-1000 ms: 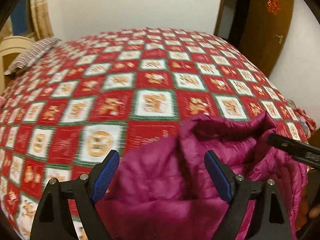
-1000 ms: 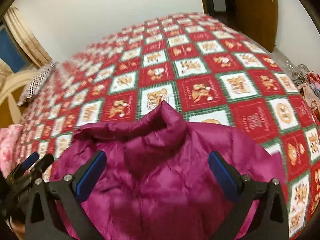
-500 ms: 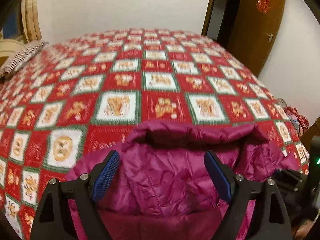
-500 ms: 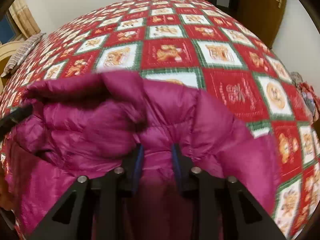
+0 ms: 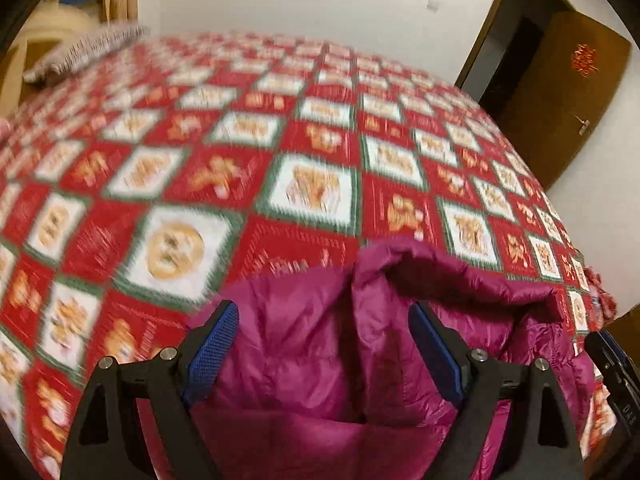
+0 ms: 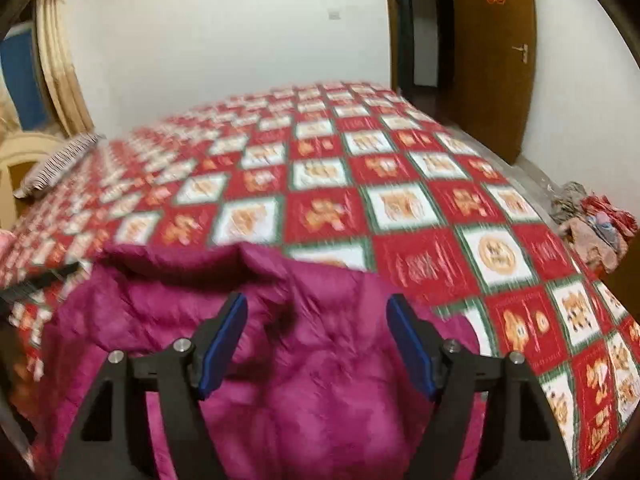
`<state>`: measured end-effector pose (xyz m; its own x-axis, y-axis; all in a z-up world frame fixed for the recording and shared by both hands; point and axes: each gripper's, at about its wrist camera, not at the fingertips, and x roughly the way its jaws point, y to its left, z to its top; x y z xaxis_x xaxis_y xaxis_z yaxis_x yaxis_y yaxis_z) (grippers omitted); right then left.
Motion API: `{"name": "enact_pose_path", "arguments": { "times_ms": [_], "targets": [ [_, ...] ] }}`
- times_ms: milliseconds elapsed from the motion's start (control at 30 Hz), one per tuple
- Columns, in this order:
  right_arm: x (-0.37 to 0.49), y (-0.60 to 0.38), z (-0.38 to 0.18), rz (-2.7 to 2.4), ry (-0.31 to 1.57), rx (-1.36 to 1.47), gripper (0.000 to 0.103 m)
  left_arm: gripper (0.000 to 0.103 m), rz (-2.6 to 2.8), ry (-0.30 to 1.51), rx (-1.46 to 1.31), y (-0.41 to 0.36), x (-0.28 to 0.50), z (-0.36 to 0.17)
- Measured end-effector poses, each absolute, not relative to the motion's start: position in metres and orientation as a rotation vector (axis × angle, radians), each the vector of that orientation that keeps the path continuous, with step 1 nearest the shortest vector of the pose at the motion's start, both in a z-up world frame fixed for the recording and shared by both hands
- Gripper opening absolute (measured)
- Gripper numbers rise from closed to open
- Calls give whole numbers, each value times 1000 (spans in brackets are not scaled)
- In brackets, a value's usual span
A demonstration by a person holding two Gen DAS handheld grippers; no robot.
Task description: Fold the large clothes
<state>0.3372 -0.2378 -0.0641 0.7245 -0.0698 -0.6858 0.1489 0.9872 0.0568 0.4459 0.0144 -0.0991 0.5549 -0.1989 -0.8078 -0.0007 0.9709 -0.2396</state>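
A magenta puffer jacket (image 5: 320,344) lies bunched at the near edge of the bed (image 5: 320,140), on a red, white and green checked quilt (image 6: 420,208); its collar (image 5: 460,276) stands up in a rolled ridge toward the far side; the rest runs under both cameras and out of view.

The left gripper (image 5: 324,352) hangs over the jacket with its 2 blue-padded fingers (image 5: 212,344) spread wide; cloth fills the gap between them, but the pads do not press on it. The right gripper (image 6: 318,344) has its jaws opening; jacket cloth lies between and below its fingers (image 6: 224,340), and nothing looks pinched.

The jacket looks light, soft and puffy, with a smooth, shiny shell; I judge it slippery and springy, so a thin pinch of the surface may slide out, and folds may puff back open. Better holds would be the firmer parts: the collar ridge, a seam or a hem, taken deep between the pads; each gripper could take 1 side so the cloth lifts evenly.

For room, the quilt beyond the jacket is bare nearly to the far wall; a striped pillow (image 6: 60,160) sits far off at the left, well apart. On the right, the bed edge drops toward a heap of clothes (image 6: 592,224) and a brown door (image 6: 492,60); the jacket already sits near the front edge, so it could slip off; folding away from the edge looks safest.
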Motion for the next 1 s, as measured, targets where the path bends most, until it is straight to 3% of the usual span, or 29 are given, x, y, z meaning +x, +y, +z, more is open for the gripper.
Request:
{"name": "enact_pose_path", "arguments": {
  "times_ms": [100,167,200,233,333,600,700,900,1000],
  "targets": [
    [359,-217,-78,-62,805,66,55,87,-121,1013,-189,-2,447,-112],
    [368,-212,-96,-39,862,74,49,86,-156,1000,-144,-15,444,-115],
    [374,-212,-112,-38,913,75,49,69,-177,982,-131,-19,441,-113],
    [374,-213,-121,-49,942,71,49,38,-182,974,-118,-20,440,-111],
    [370,-230,-144,-48,965,113,45,12,-226,960,-174,-9,438,-105],
    [362,-230,-142,-64,969,88,47,9,-197,902,-275,11,423,-115],
    [350,-231,-125,-88,931,102,47,13,-179,908,-321,17,427,-142],
    [363,-232,-64,-146,722,166,50,15,-140,870,-240,4,420,-137],
    [397,-232,-79,-153,804,214,56,21,-138,883,-190,4,414,-125]
  ]
}}
